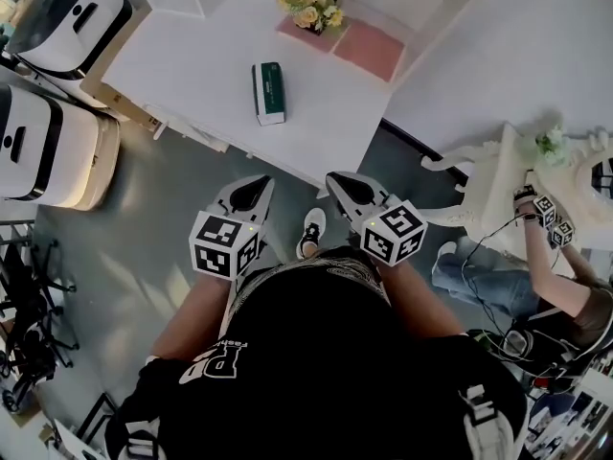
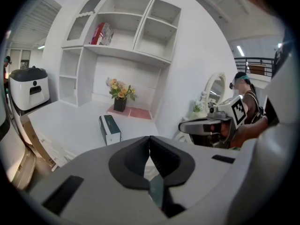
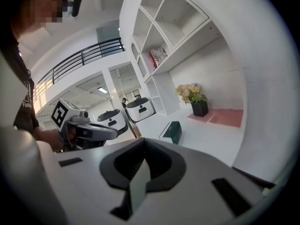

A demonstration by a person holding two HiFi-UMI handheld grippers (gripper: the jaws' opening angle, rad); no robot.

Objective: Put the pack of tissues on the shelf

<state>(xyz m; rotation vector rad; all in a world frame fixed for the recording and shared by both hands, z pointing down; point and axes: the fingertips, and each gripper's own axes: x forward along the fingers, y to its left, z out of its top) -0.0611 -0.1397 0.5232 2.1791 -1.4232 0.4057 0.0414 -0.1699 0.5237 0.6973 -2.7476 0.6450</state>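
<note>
A pack of tissues (image 1: 268, 92) lies on a white table (image 1: 182, 56), with two grippers in front of it.
The left gripper (image 1: 251, 190) has its jaws pressed together on nothing. Ahead, the green and white pack lies flat, well apart from both grippers, flowers (image 1: 306, 3) behind it. The right gripper (image 1: 347, 188) is likewise closed and empty.

Flower pot (image 1: 308, 3) sits on one of two pink mats (image 1: 369, 49), far end of white table (image 1: 182, 60). Two white machines (image 1: 53, 147) on floor, left side of head view. 2nd person (image 1: 560, 300) at ornate white dresser (image 1: 493, 180), right side.
</note>
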